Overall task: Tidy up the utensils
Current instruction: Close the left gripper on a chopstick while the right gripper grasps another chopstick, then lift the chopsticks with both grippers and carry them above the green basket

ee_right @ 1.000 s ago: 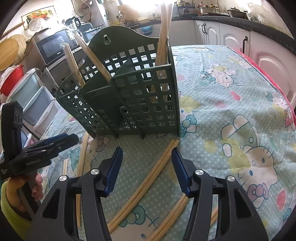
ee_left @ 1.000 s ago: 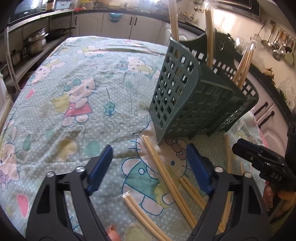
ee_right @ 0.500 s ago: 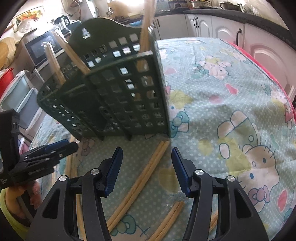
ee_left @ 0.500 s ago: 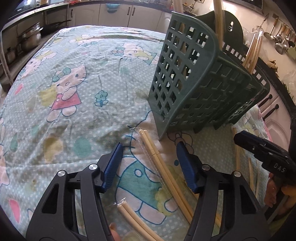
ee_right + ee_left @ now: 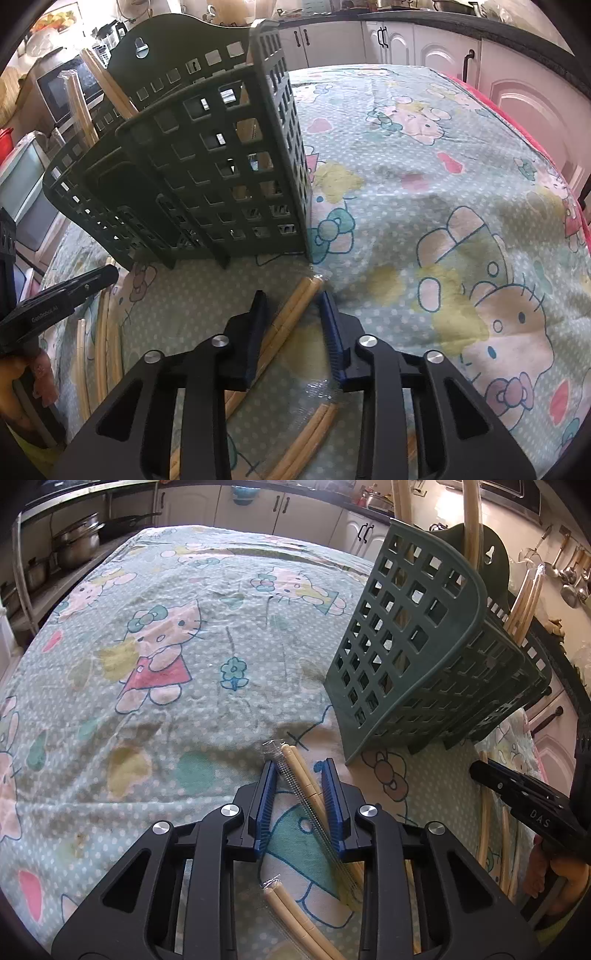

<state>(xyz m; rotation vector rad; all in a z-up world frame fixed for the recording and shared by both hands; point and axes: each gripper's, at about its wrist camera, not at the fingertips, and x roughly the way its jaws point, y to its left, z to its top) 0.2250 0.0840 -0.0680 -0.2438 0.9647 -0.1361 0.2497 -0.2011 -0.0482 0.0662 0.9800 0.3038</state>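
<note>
The left gripper [image 5: 299, 794] and right gripper [image 5: 291, 325] each have jaws just closing around a wrapped pair of beige chopsticks [image 5: 295, 764] [image 5: 295, 306] on the cartoon-print cloth surface [image 5: 147, 664], not visibly clamped; the dark green plastic lattice utensil basket [image 5: 424, 657] stands at one o'clock in the left view.

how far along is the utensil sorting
Partly done: several chopstick pairs already stand in the green caddy. In hand: the left claw and right claw, jaws just closing, each straddle a wrapped pair on the cloth. Left: more pairs lying loose.

Basket [image 5: 417, 657] on tablecloth [image 5: 155, 686], wrapped chopsticks [image 5: 299, 771] before it (lying flat)
</note>
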